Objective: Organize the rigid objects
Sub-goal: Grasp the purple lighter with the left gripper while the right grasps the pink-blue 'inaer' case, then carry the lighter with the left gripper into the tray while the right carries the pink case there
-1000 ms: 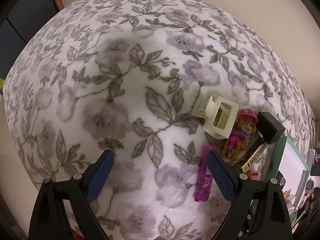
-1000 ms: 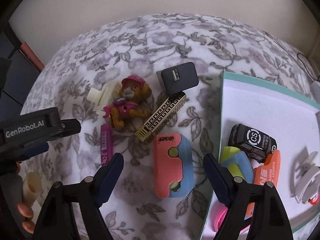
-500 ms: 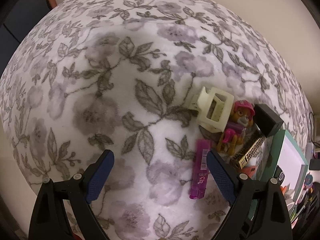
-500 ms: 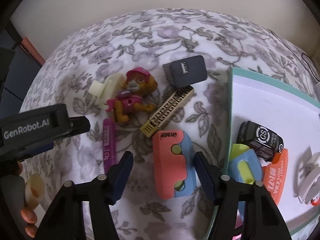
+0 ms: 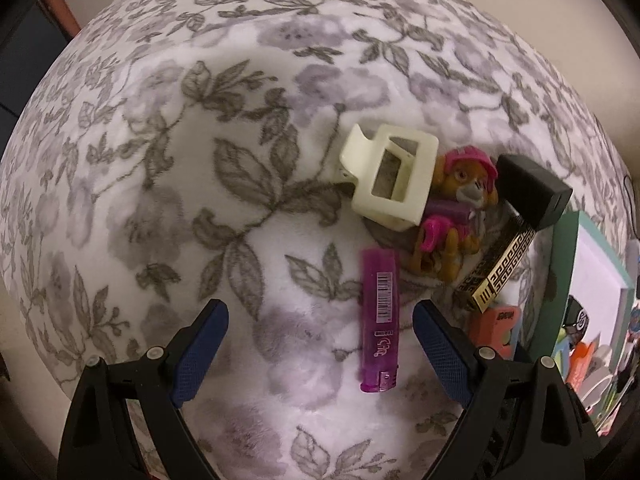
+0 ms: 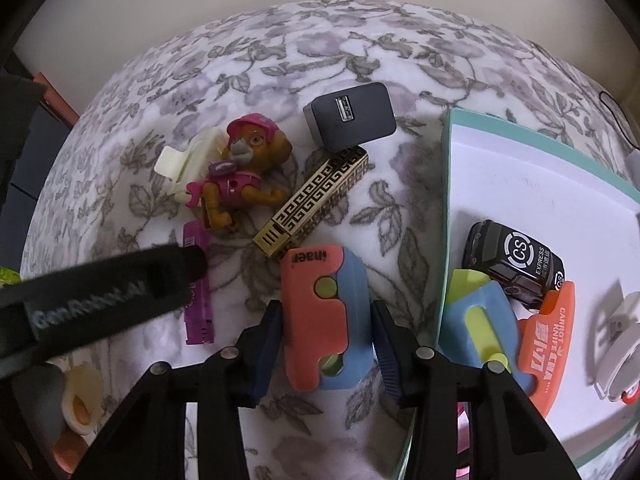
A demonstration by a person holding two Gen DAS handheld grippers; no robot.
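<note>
The right hand-held gripper [image 6: 325, 344] points steeply down at the floral surface [image 6: 360, 60]. Its jaws are closing, with the coral-and-blue folding toy knife [image 6: 322, 312] between them. The left pad sits against the coral edge; the right pad stands just beside the blue edge, and contact there cannot be confirmed.

Positions relative to the coral-and-blue folding toy knife, right wrist view:
- Gold patterned bar [image 6: 316, 202]: just beyond the far end of the knife, lying diagonally, its near end almost touching.
- Black USB charger [image 6: 350, 116]: further beyond, touching the far end of the bar.
- Toy pup figure [image 6: 240, 172]: beyond and to the left, lying partly on the cream hair claw [image 6: 188, 164].
- Purple lighter [image 6: 198, 300]: to the left, partly covered by the left tool body.
- Teal-rimmed white tray [image 6: 446, 220]: to the right, edge close by. It holds a black toy car [image 6: 514, 266], a second blue-and-yellow toy knife [image 6: 480, 324], an orange toy knife [image 6: 548, 340] and a white clip [image 6: 618, 332].

The left hand-held gripper [image 5: 320, 354] points straight down, jaws spread wide and holding nothing. In the left wrist view the purple lighter [image 5: 379, 320] lies between the two blue pads [image 5: 198, 354], nearer the right-hand one, touching neither. The cream hair claw [image 5: 390, 178] and the toy pup figure [image 5: 456, 208] lie beyond it
</note>
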